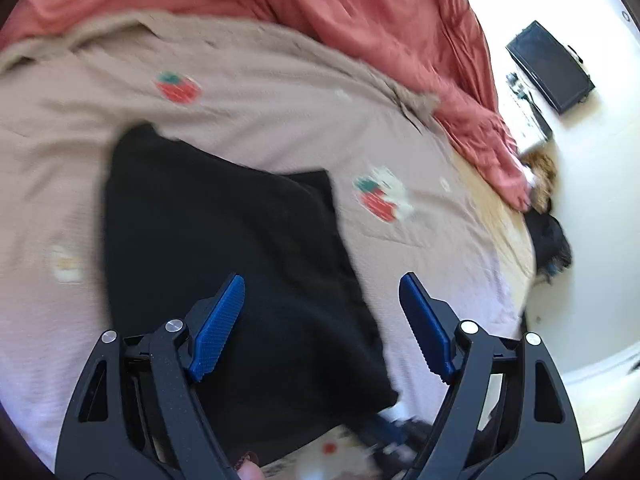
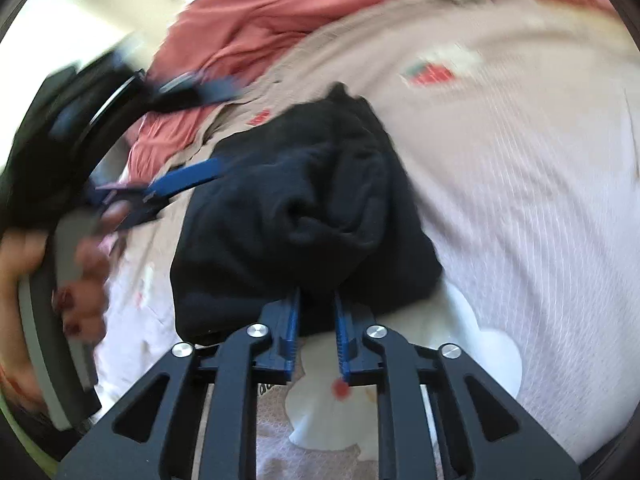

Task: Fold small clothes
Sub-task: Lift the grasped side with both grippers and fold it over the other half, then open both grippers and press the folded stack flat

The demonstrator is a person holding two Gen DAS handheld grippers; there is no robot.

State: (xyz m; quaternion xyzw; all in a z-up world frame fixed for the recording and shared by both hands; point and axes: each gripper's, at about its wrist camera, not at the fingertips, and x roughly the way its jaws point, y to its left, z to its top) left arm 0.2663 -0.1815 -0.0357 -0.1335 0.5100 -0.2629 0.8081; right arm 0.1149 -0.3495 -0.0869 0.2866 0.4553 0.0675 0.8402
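While folding, garment (image 2: pixel 304 208): black, soft, limp; grab edges/corners.
R gripper (image 2: pixel 316 320): clamped on near hem.
L gripper (image 1: pixel 320 316): fingers apart, empty.
Bed (image 1: pixel 280 88): underneath.

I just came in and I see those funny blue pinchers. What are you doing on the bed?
A person is folding a small black garment on a bed covered by a beige strawberry-print blanket. The right tongs are pinched on the near edge of the garment, which is bunched up there. The left tongs hang wide open above it, holding nothing. A red duvet lies crumpled at the far side of the bed.
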